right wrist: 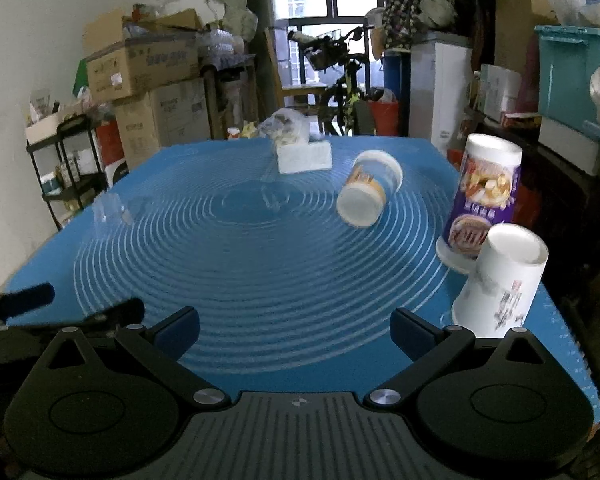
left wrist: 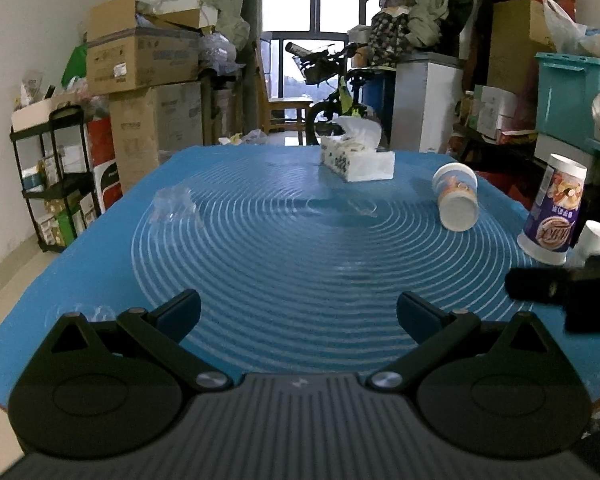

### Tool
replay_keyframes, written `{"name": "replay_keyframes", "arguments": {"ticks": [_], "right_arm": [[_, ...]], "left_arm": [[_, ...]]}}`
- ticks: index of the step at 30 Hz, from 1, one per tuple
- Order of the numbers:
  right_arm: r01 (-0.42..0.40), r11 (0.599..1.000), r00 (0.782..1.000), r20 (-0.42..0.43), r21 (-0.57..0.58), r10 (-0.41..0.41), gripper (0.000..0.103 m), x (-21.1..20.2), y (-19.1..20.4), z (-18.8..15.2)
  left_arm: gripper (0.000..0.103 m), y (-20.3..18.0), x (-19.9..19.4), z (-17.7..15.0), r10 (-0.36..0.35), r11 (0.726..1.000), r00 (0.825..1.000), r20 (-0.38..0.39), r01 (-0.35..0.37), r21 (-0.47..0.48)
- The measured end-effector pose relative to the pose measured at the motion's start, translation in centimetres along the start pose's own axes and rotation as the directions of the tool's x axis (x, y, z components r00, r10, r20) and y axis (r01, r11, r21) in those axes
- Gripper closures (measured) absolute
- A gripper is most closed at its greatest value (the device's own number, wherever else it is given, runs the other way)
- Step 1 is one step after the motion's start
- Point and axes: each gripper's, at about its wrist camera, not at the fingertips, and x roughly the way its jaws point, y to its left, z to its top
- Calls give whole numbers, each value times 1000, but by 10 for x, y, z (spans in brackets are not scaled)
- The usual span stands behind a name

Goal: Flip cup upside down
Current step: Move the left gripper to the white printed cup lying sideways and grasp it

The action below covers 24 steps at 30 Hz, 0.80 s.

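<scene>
An orange-printed paper cup (left wrist: 456, 196) lies on its side on the blue mat, base toward me; it also shows in the right wrist view (right wrist: 366, 199). A tall purple cup (left wrist: 552, 210) (right wrist: 480, 202) stands upside down at the right edge. A white cup (right wrist: 500, 280) stands upside down in front of it, partly seen in the left wrist view (left wrist: 598, 240). My left gripper (left wrist: 298, 316) is open and empty above the near mat. My right gripper (right wrist: 296, 330) is open and empty, left of the white cup.
A tissue box (left wrist: 358, 156) (right wrist: 302, 152) sits at the far middle of the blue mat (left wrist: 260, 248). Clear plastic pieces (left wrist: 172, 204) lie at the left. Cardboard boxes, a black shelf rack (left wrist: 56, 176), a bicycle and teal bins surround the table.
</scene>
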Motion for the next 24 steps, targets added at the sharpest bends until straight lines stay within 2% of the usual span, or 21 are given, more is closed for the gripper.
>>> {"name": "replay_keyframes", "arguments": {"ticks": [9, 16, 24], "right_arm": [[40, 998, 994, 103, 41, -44, 2, -3, -49, 59], [67, 997, 989, 127, 29, -70, 2, 11, -89, 97], [81, 997, 990, 117, -20, -78, 2, 34, -108, 126]], "left_arm": [[0, -25, 36, 49, -38, 999, 999, 19, 38, -7], [0, -65, 80, 72, -92, 995, 996, 7, 92, 30], [0, -112, 132, 78, -180, 979, 983, -45, 184, 93]]}}
